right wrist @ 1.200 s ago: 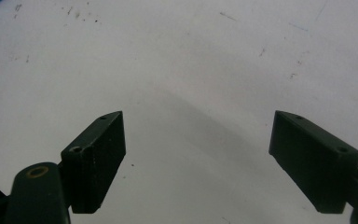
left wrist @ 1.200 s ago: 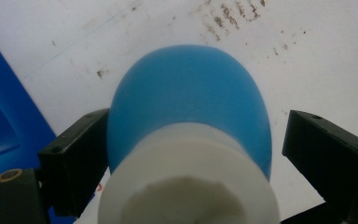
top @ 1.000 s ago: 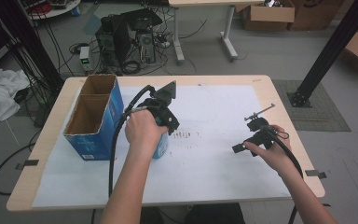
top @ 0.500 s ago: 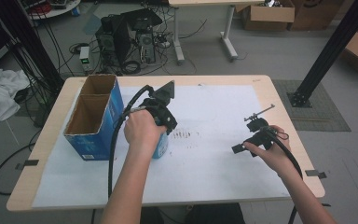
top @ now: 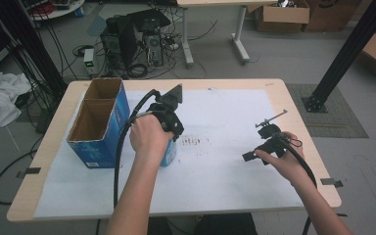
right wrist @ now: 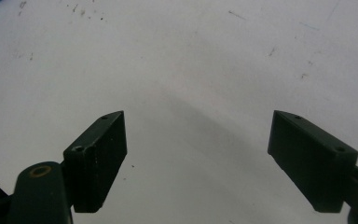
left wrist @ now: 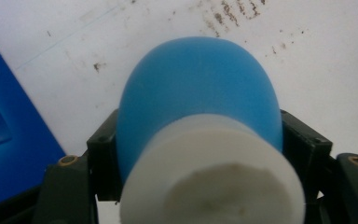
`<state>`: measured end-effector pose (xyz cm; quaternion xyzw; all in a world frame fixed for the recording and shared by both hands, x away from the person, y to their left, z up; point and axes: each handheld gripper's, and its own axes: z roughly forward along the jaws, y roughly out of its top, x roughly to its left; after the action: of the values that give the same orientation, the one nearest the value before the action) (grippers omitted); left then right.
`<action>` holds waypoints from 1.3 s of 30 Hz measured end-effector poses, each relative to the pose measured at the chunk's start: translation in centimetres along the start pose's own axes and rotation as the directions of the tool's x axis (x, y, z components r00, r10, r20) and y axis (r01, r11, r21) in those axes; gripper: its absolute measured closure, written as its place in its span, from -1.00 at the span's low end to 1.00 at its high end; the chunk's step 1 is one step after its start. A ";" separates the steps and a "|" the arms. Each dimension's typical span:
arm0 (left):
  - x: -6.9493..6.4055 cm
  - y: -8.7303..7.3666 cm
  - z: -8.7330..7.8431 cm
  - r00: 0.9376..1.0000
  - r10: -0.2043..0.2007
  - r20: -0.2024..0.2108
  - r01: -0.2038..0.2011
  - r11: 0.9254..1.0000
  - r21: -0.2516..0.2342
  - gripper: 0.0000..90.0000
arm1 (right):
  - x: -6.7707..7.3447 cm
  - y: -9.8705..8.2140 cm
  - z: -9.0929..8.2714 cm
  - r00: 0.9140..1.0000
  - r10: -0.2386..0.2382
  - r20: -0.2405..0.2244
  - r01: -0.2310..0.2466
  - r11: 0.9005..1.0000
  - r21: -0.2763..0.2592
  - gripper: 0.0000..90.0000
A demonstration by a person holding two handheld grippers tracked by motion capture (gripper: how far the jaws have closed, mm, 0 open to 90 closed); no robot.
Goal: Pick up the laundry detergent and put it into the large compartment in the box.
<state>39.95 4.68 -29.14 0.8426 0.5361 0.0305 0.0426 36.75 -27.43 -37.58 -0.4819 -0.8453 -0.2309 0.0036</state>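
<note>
While its jaws have just been closing, the left gripper (left wrist: 200, 158) pinches the blue rounded bottle with a white cap (left wrist: 200, 126), both pads against its sides, on the white paper-covered surface (top: 225, 166) just beside the open blue cardboard box (top: 98, 127). Well apart from it, the right gripper (right wrist: 196, 154) hovers over bare paper with its jaws spread wide around nothing.

Light wooden table (top: 293, 105), white paper sheet (top: 225, 171) covering most of its top, open blue cardboard box (top: 103, 142) at left, blue bottle (top: 169, 154) just right of it, dark specks (top: 193, 142) mid-sheet
</note>
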 end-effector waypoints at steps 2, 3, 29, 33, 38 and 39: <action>0.1 0.0 0.0 1.000 -0.009 0.002 0.009 1.000 0.001 -0.26 | 0.0 0.0 0.0 1.000 0.003 -0.001 -0.003 1.000 0.000 -0.56; 0.1 0.0 0.0 1.000 -0.009 0.002 0.009 1.000 0.001 -0.25 | 0.0 0.0 0.0 1.000 0.003 -0.002 -0.003 1.000 0.000 -0.56; 0.3 0.3 -0.2 1.000 -0.021 -0.001 0.021 0.999 0.025 -0.16 | 0.0 -0.1 -0.1 1.000 0.003 -0.003 -0.003 1.000 -0.005 -0.55; 0.3 0.3 -0.4 1.000 -0.014 -0.002 0.014 0.999 0.032 -0.15 | 0.1 -0.1 -0.2 1.000 0.004 -0.003 -0.004 1.000 -0.004 -0.55; 0.5 0.4 -1.5 1.000 -0.017 0.006 0.017 0.999 0.049 -0.15 | 0.1 0.0 -0.4 1.000 0.004 -0.007 -0.004 1.000 -0.011 -0.55; 0.5 0.4 -2.3 1.000 -0.016 0.010 0.016 0.999 0.045 -0.15 | 0.1 0.0 -0.4 1.000 0.004 -0.007 -0.004 1.000 -0.013 -0.55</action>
<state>40.33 5.06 -26.77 0.8392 0.5430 0.0137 0.0269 36.62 -27.50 -37.21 -0.4828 -0.8427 -0.2381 0.0039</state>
